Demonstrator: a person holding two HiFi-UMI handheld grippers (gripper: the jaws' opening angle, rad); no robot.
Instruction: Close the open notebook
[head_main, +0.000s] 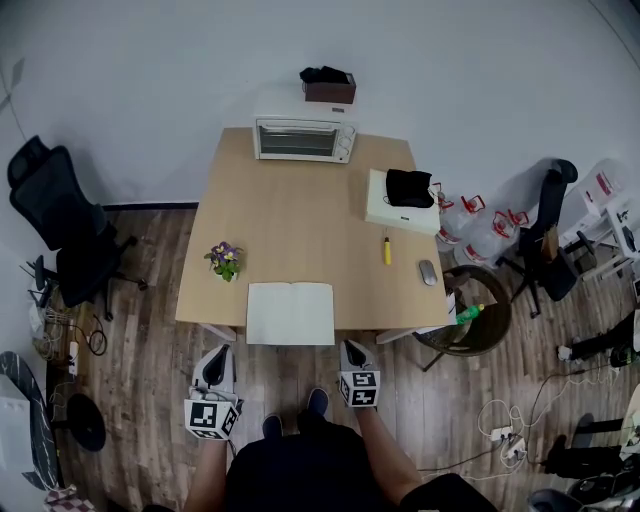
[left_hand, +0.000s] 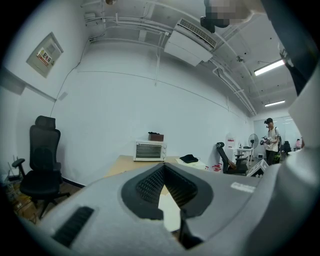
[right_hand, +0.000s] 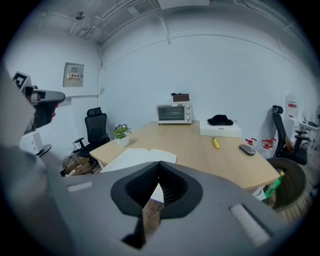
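Notebook (head_main: 290, 313) lying open, flat. Just short of notebook's near-left corner: left gripper (head_main: 216, 354), jaws pressed together, empty. Off notebook's near-right corner: right gripper (head_main: 351, 349), likewise closed, empty.

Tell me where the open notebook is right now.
In the head view the open notebook lies at the near edge of the table, directly in front of the person, with the flower pot just beyond its left corner.

- Bare worktop (head_main: 300, 215) is seen behind the notebook (head_main: 290, 313).
- Passage on its left is narrowed by a flower pot (head_main: 225, 262) nearby.
- Its right is bounded by a marker (head_main: 387, 251), well apart.
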